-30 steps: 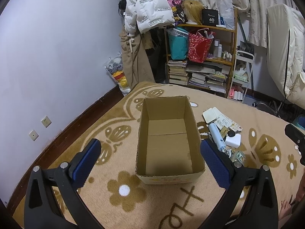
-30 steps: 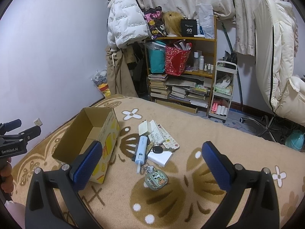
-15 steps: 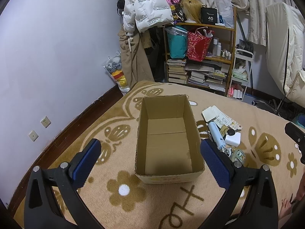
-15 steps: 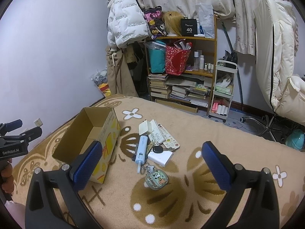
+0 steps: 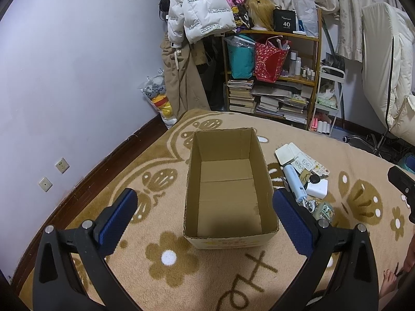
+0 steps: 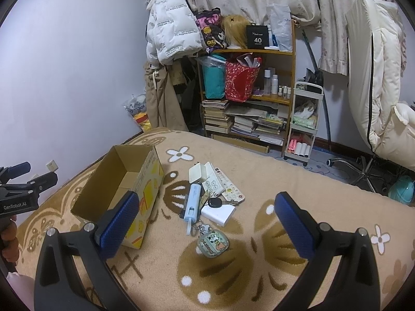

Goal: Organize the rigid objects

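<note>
An empty open cardboard box (image 5: pixel 225 189) stands on the patterned rug; it also shows in the right wrist view (image 6: pixel 122 189). A pile of small objects lies right of it: a light blue device (image 6: pixel 192 203), a white power bank (image 6: pixel 218 213), a black key fob (image 6: pixel 214 203), a green keychain (image 6: pixel 212 241), a white charger (image 6: pixel 197 173) and flat white remotes (image 6: pixel 225 185). The pile shows in the left wrist view too (image 5: pixel 303 176). My left gripper (image 5: pixel 205 223) is open and empty, above the box's near end. My right gripper (image 6: pixel 205 228) is open and empty, above the pile's near side.
A bookshelf (image 6: pixel 249 98) with books and bags stands at the back, with a small white cart (image 6: pixel 303 121) beside it. Coats (image 6: pixel 166 64) hang at the back left. An office chair (image 6: pixel 376 90) stands at the right. The left gripper shows at the right view's left edge (image 6: pixel 18 189).
The left view has risen and tilted slightly, so the box sits a little lower in frame. The right gripper has barely moved. Both stay open.
</note>
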A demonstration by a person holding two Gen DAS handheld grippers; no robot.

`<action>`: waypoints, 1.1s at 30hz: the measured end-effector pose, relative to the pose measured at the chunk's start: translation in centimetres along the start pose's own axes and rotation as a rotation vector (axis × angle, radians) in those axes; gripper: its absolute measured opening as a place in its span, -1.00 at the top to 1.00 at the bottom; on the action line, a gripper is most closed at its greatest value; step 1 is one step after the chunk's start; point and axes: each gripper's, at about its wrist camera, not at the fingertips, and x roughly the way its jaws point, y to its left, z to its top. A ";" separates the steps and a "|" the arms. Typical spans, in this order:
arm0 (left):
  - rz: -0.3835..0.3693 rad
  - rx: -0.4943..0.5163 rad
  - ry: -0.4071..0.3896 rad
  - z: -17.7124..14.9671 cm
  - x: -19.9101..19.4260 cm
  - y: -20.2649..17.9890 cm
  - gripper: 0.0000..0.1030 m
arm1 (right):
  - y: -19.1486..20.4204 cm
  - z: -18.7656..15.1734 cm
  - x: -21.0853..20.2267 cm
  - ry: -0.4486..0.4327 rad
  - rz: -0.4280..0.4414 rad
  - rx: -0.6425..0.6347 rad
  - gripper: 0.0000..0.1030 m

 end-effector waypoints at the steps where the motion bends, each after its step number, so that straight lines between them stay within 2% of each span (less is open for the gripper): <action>1: 0.000 0.000 -0.001 0.1 0.0 0.0 -1.00 | 0.0 0.0 0.0 0.001 -0.001 0.000 -1.00; 33: 0.000 0.006 -0.009 0.1 0.3 0.2 -1.00 | 0.2 -0.1 -0.1 0.003 -0.003 -0.001 -1.00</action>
